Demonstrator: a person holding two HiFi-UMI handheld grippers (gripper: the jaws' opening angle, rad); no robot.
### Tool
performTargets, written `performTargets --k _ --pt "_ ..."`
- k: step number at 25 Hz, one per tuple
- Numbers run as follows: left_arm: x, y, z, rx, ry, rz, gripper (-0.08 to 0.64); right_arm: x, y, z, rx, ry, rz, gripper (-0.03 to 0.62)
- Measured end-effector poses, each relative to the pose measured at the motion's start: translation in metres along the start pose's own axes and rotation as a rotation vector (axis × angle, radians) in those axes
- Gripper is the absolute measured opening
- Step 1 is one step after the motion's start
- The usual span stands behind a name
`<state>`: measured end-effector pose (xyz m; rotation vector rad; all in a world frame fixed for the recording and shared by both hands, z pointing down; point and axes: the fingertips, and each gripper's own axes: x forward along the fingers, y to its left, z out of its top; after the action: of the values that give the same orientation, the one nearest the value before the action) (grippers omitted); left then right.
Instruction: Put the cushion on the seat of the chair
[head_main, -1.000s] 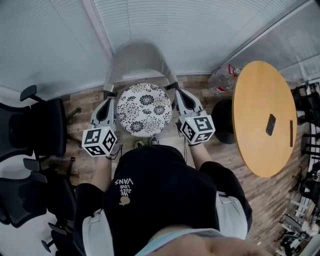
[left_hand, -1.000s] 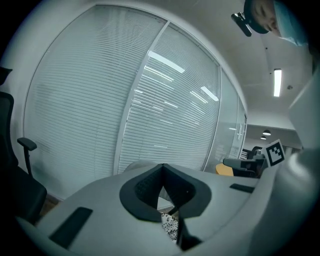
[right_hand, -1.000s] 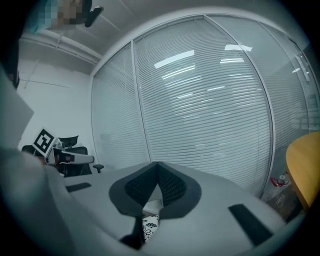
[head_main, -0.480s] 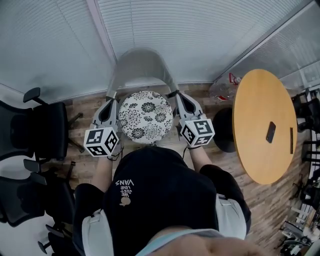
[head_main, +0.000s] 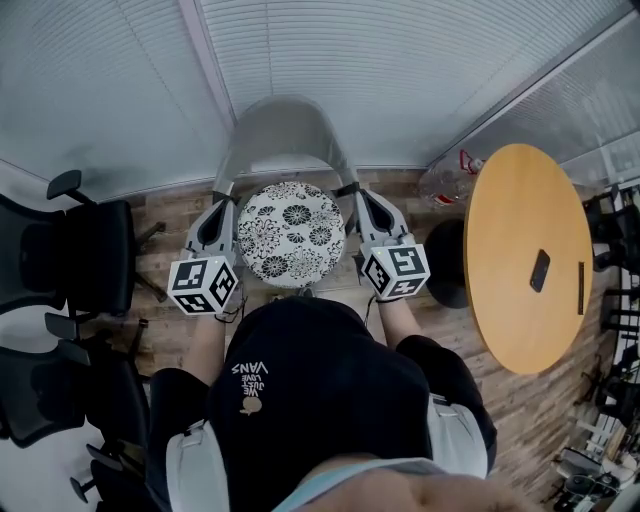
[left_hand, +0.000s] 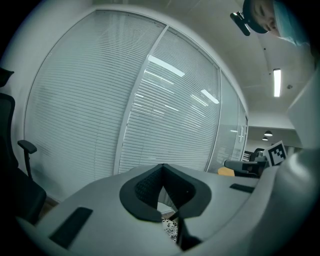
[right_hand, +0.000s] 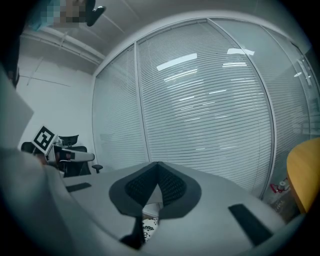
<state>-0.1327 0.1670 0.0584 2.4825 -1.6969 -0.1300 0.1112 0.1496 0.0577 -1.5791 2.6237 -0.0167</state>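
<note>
The left tool is pressed together, its pads meeting at the tip with nothing between them. A sliver of black-and-white print shows through the gap behind the tips. The right tool is pressed together in the same way, empty at the tip, with the same print below.

From the head view, the round flowered cushion lies between the two tools, its 9 o'clock edge against the left one and its 3 o'clock edge against the right one. At its 12 o'clock rises the curved grey back of the chair, with blinds beyond. Whether the cushion rests on the seat cannot be told. A round wooden worktop stands at 3 o'clock and black office chairs at 9 o'clock.
</note>
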Motion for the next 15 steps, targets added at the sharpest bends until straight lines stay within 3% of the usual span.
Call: performTargets --k 15 --pt "-0.0039 0.0013 0.0020 -0.009 -0.006 -0.003 0.011 -0.0029 0.0061 0.0012 0.007 -0.004 0.000 0.017"
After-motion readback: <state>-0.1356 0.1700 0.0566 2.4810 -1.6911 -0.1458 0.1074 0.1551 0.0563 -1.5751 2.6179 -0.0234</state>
